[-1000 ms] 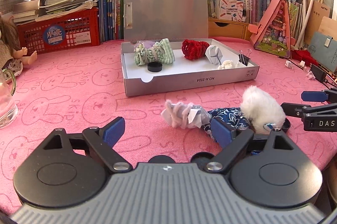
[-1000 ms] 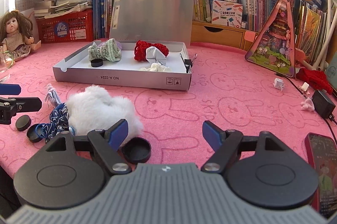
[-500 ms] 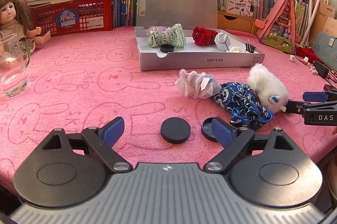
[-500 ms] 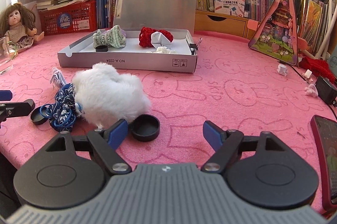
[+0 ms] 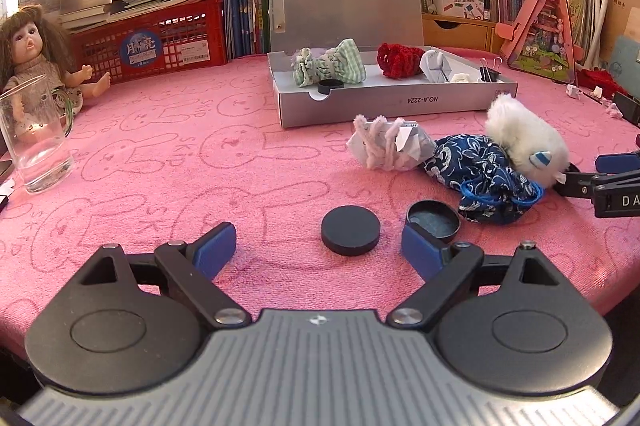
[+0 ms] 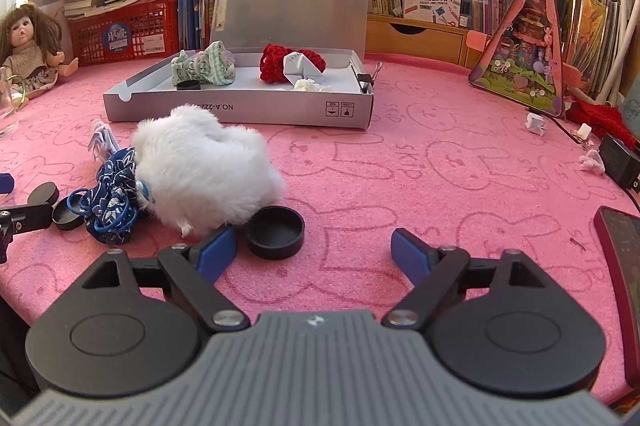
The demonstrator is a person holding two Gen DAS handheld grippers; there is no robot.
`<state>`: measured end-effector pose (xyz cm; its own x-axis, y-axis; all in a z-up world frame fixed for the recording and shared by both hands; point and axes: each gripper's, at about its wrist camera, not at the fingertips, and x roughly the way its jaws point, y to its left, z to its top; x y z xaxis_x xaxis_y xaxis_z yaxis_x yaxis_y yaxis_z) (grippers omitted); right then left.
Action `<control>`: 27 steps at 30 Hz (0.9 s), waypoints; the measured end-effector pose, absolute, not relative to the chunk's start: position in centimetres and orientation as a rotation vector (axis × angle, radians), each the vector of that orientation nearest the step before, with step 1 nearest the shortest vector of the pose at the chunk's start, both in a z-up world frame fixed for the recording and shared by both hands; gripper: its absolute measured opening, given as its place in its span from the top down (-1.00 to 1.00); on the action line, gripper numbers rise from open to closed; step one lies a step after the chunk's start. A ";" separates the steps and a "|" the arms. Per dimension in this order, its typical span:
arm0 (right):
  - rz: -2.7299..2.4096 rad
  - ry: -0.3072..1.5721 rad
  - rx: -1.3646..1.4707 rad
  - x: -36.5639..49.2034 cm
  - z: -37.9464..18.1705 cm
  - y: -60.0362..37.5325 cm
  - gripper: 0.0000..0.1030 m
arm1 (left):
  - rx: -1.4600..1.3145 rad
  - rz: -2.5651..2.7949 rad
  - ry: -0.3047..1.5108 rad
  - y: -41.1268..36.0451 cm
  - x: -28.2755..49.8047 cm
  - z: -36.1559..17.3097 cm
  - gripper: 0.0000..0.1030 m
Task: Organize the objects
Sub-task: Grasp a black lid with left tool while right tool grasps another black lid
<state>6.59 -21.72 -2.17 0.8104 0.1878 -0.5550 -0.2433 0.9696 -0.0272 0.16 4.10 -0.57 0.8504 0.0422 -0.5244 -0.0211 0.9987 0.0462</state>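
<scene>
An open grey box [image 5: 396, 102] [image 6: 240, 114] on the pink cloth holds a green checked cloth [image 5: 330, 68], a red knit piece [image 5: 398, 60], a folded paper and a black cap. In front of it lie a white crumpled paper bundle [image 5: 386, 144], a blue patterned pouch [image 5: 486, 182] [image 6: 114, 194] and a white fluffy toy [image 5: 524, 142] [image 6: 204, 166]. My left gripper [image 5: 318, 250] is open, with a black disc [image 5: 351, 230] and a black lid [image 5: 433, 224] just ahead. My right gripper [image 6: 314, 252] is open beside a black cap [image 6: 275, 232].
A glass mug [image 5: 34, 138] and a doll [image 5: 30, 54] stand at the left. A red crate [image 5: 152, 44] and books line the back. A pink triangular toy house [image 6: 524, 46], a black adapter [image 6: 618, 162] and a phone [image 6: 624, 266] lie at the right.
Both grippers have drawn back from the box and stayed open. The black disc and lid have come into the left wrist view. The toy and black cap look nearer to the right gripper.
</scene>
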 end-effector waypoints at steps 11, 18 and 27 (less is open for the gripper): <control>0.214 0.571 -0.085 6.6 -2.4 -22.0 -0.86 | 0.003 0.058 0.542 4.1 0.2 -0.6 -0.76; 0.253 0.600 -0.128 6.5 -1.5 -20.8 -0.49 | -0.076 0.046 0.528 4.7 -0.1 0.3 0.10; 0.297 0.617 -0.106 6.6 -1.2 -20.6 0.04 | -0.021 0.049 0.522 4.0 -0.1 -0.2 0.11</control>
